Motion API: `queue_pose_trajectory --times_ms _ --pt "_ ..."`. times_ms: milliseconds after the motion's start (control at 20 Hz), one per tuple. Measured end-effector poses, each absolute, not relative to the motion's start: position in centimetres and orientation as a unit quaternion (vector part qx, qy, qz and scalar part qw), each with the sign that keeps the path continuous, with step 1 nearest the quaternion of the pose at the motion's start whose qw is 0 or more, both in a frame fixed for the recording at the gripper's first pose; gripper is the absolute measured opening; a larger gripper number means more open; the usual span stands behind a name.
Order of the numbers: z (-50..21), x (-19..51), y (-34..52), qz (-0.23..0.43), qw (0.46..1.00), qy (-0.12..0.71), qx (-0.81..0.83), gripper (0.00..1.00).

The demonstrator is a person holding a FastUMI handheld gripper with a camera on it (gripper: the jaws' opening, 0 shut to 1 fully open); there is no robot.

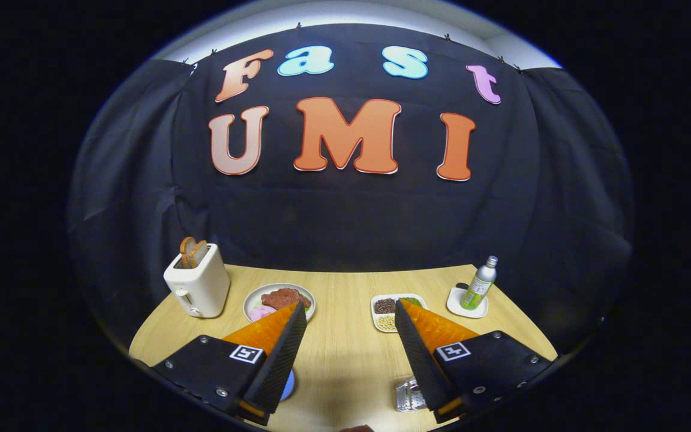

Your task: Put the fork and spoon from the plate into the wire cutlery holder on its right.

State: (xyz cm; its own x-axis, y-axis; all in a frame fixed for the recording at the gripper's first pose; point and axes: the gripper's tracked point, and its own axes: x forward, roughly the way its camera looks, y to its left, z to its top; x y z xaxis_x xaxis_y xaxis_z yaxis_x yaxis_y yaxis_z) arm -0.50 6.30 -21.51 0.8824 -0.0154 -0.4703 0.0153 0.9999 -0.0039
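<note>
My gripper hangs above the wooden table, open, with a wide gap and nothing between its orange-and-black fingers. A sliver of a blue plate peeks out from under the left finger, close in front of me. The finger covers the rest of the plate and whatever lies on it. Under the right finger a part of a shiny metal holder shows, to the right of the blue plate.
Beyond the fingers, a white toaster with bread stands at the far left. A white plate of food is next to it, then a divided dish of beans. A bottle on a white coaster stands at the far right.
</note>
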Motion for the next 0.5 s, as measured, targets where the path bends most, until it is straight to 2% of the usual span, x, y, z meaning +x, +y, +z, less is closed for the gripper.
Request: queue_pose_trajectory --times_ms 250,500 --pt "-22.7 -0.4 13.4 0.046 0.966 0.254 -0.002 0.89" --pt "-27.1 -1.9 19.1 0.081 0.945 0.317 0.0 0.89"
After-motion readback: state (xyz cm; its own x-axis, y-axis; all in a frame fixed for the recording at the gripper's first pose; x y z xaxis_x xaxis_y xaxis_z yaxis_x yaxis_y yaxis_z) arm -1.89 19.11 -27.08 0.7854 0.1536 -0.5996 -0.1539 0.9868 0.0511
